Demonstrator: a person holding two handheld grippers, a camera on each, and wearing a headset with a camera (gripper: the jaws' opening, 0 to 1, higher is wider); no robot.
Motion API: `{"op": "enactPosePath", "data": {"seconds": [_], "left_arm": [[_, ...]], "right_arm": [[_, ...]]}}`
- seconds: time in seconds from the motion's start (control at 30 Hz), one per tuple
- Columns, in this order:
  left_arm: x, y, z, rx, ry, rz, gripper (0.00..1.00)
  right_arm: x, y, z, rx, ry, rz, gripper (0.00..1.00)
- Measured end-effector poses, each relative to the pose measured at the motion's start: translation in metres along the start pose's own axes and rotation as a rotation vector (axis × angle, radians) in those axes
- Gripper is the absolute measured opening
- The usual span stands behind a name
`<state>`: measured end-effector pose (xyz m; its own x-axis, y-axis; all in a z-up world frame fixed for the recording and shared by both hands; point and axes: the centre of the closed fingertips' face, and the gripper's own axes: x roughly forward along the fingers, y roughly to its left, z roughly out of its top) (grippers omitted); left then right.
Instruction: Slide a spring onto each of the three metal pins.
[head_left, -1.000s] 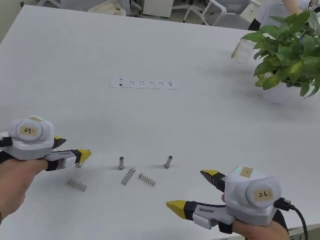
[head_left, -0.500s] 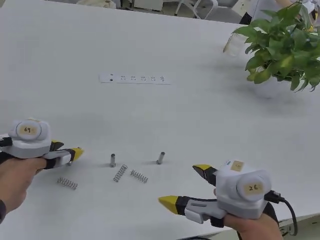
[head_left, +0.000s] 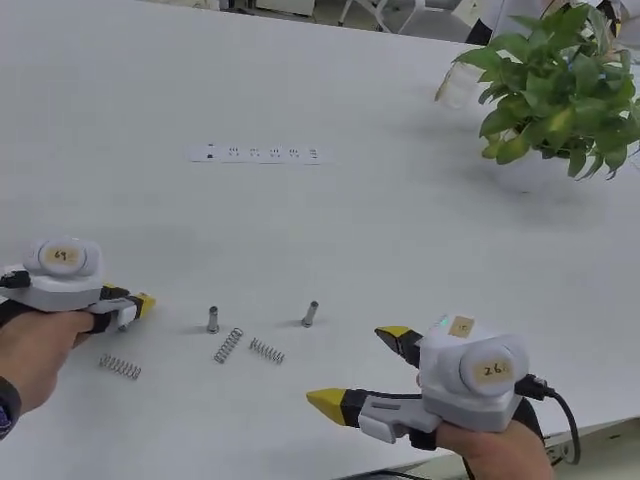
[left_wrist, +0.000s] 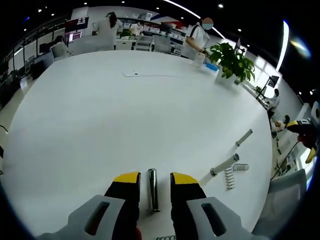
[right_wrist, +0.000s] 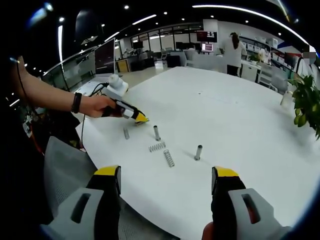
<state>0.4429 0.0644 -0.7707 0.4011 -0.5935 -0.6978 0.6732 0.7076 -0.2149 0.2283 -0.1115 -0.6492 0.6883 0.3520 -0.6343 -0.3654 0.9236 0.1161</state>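
We hold the yellow-tipped left gripper (left_wrist: 154, 176) slightly parted astride a short grey metal pin (left_wrist: 152, 190) lying lengthwise between its jaws, not yet clamped; the wide-open right gripper (right_wrist: 166, 172) sits well apart from that pin.

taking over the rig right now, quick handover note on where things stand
Left gripper: open, jaws straddling one pin on the table, not clamped.
Right gripper: open, empty, near the table edge.
Other two pins sit mid-table; three springs lie loose near them.
Done: no spring on any pin.
Left: all three.
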Motion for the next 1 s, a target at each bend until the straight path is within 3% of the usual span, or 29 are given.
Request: {"op": "enactPosePath", "data": {"seconds": [0.23, 0.7, 1.0], "left_arm": [[0.0058, -0.0017, -0.0005, 0.016, 0.014, 0.006, 0.14], [0.0081, 0.0020, -0.0046, 0.092, 0.039, 0.071, 0.04], [0.0088, 0.0011, -0.0048, 0.118, 0.045, 0.062, 0.00]], "right_arm": [[-0.0013, -0.0020, -0.0022, 0.004, 0.010, -0.002, 0.73], [-0.0013, -0.0043, -0.0045, 0.015, 0.008, -0.003, 0.73], [-0.0055, -0.0098, -0.0083, 0.036, -0.001, -0.019, 0.72]]}}
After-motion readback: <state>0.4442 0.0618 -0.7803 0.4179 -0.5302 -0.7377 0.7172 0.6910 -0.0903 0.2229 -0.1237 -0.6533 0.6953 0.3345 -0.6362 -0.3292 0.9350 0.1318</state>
